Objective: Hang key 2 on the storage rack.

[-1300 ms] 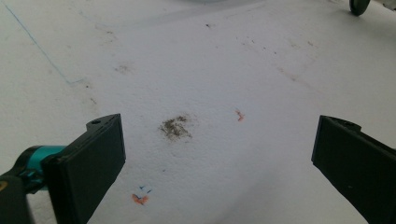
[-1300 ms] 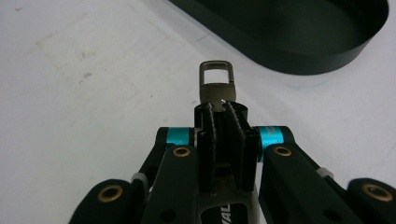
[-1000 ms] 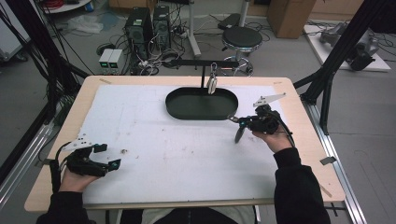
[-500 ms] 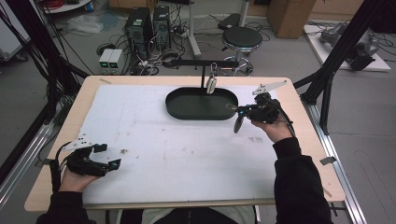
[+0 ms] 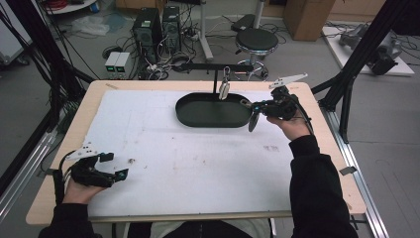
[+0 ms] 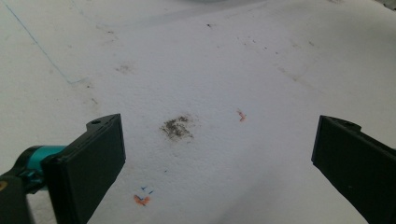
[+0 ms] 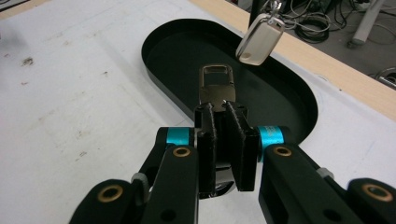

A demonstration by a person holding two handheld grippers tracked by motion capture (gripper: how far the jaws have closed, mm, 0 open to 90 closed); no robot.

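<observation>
tray, black and oval, sits at the far middle of a white mat on a wood-edged table, and everything here is placed against it. just off the tray's right end, the right gripper hangs in the air in a person's hand, jaws pressed together on a flat metal key fob. in the right gripper view the fob pokes out past the fingertips, its slotted end forward, poised above the near part of the tray's floor and clear of the rim. a second fob, pale and silvery, dangles from a black stand whose bar runs behind the tray's far edge; it hangs over the tray's far right portion, and in the right gripper view it shows just beyond and to the right of the held fob, apart from it. well away from the tray, at the near left corner of the mat, the left gripper rests low in the other hand. its jaws stand wide apart with nothing between them; the left gripper view looks down between the two black pads onto bare mat, where a dark smudge and small orange marks lie. the dark sleeve of the right arm reaches up from the near edge of the table toward the tray's right end.
</observation>
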